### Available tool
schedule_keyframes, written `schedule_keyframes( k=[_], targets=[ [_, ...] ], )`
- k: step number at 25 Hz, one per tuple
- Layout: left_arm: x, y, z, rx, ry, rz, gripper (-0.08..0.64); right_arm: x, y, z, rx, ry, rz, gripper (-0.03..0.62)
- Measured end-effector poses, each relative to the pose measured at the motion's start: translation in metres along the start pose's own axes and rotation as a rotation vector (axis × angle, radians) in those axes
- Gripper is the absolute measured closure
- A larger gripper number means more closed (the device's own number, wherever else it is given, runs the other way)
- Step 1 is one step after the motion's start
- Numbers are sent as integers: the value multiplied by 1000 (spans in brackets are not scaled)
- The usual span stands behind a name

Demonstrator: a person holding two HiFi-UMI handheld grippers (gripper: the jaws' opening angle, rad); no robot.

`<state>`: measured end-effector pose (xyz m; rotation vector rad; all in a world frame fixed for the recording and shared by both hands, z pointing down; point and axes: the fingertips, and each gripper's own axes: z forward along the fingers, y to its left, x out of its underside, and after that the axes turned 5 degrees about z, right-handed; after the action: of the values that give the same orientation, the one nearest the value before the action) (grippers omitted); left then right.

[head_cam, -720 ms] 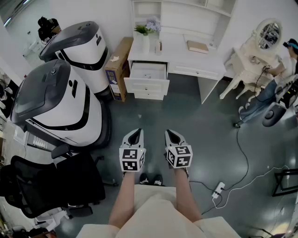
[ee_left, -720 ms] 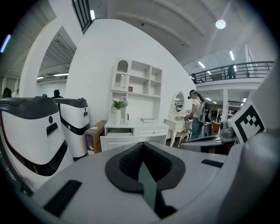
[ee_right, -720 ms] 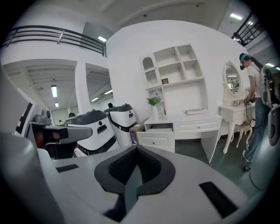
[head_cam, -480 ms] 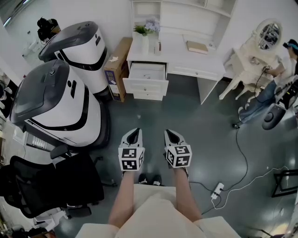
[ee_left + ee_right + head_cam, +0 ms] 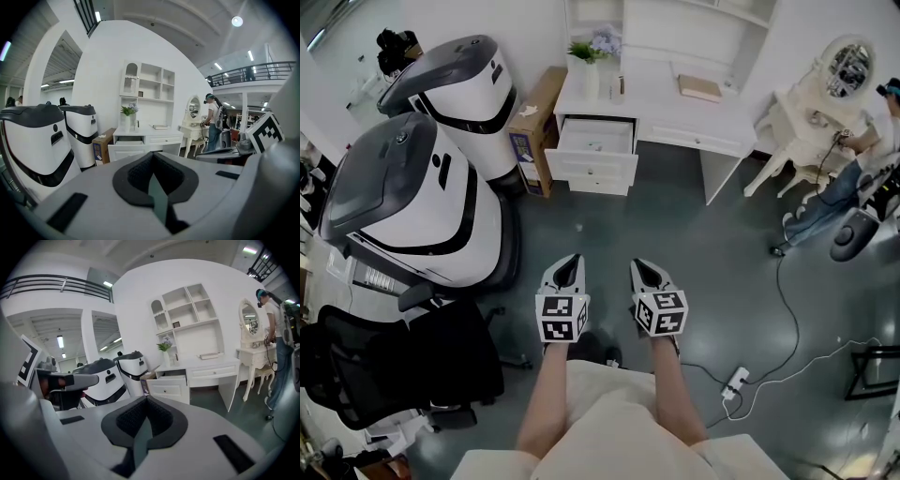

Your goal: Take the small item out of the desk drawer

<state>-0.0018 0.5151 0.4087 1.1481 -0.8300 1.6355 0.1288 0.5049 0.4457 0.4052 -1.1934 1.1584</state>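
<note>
A white desk stands against the far wall with its top left drawer pulled open; something small and pale lies inside, too small to make out. Both grippers hang side by side over the grey floor, well short of the desk. My left gripper is shut with nothing in it, and so is my right gripper. The open drawer shows far ahead in the left gripper view, and the same drawer in the right gripper view.
Two big white and grey machines stand at the left, a cardboard box beside the desk. A black office chair is near left. A cable and power strip lie on the floor at right. A person stands by a dressing table.
The view has shifted forward slightly, so the desk and drawer sit a little nearer. Both grippers stay shut and level.
</note>
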Motion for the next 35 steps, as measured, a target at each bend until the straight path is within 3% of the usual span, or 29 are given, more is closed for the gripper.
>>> schedule_keyframes(
  k=[13, 35],
  targets=[
    [-17, 25, 57, -15, -13, -61, 543, -23, -35, 37, -18, -6, 26, 568],
    [-93, 158, 257, 73, -4, -49, 543, -137, -84, 245, 25, -11, 101, 568]
  ],
)
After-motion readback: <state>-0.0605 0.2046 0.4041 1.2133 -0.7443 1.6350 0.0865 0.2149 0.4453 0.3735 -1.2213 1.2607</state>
